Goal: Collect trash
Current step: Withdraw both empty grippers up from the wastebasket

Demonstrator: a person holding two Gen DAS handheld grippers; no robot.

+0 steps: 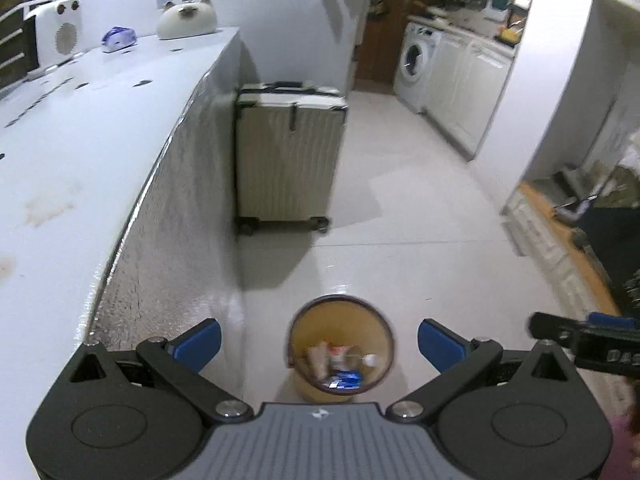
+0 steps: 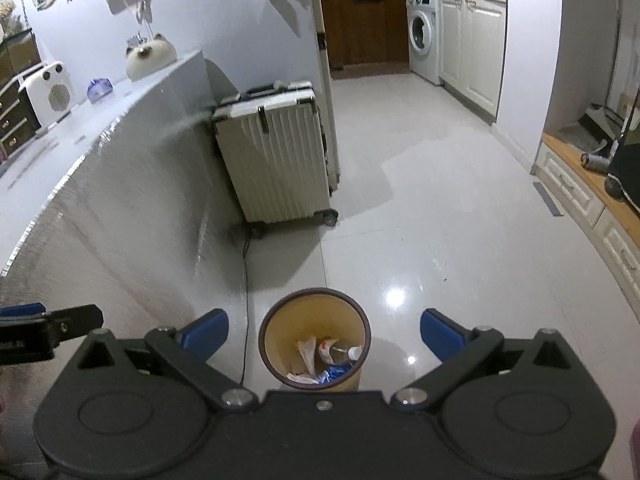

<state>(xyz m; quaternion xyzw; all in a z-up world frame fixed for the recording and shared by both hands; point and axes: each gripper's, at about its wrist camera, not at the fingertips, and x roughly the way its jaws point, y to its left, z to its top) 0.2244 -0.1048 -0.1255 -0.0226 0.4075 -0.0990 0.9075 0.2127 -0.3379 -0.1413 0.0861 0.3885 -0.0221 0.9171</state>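
Left gripper spread wide, blue pads well apart, nothing between them; it hangs over the floor with the bin framed in the gap below. Right gripper likewise spread and empty, pads either side of the same bin in its view. Each gripper shows at the edge of the other's view: the right one at the right edge of the left wrist view, the left one at the left edge of the right wrist view, so they sit side by side. Bin is tan with a dark rim, upright on the glossy tile floor, just beside the desk's side panel. Trash inside it: a clear bottle with white cap lying on its side, crumpled white paper, a blue wrapper; left view of the contents is blurred. Desk runs along the left, pale top with faint stains. At its far end a cat-shaped white item, a small blue-white packet and a white heater. Past the desk's end a cream ribbed suitcase stands upright on wheels against the wall. A black cable runs along the floor by the desk base. Farther back a washer next to white cabinets.
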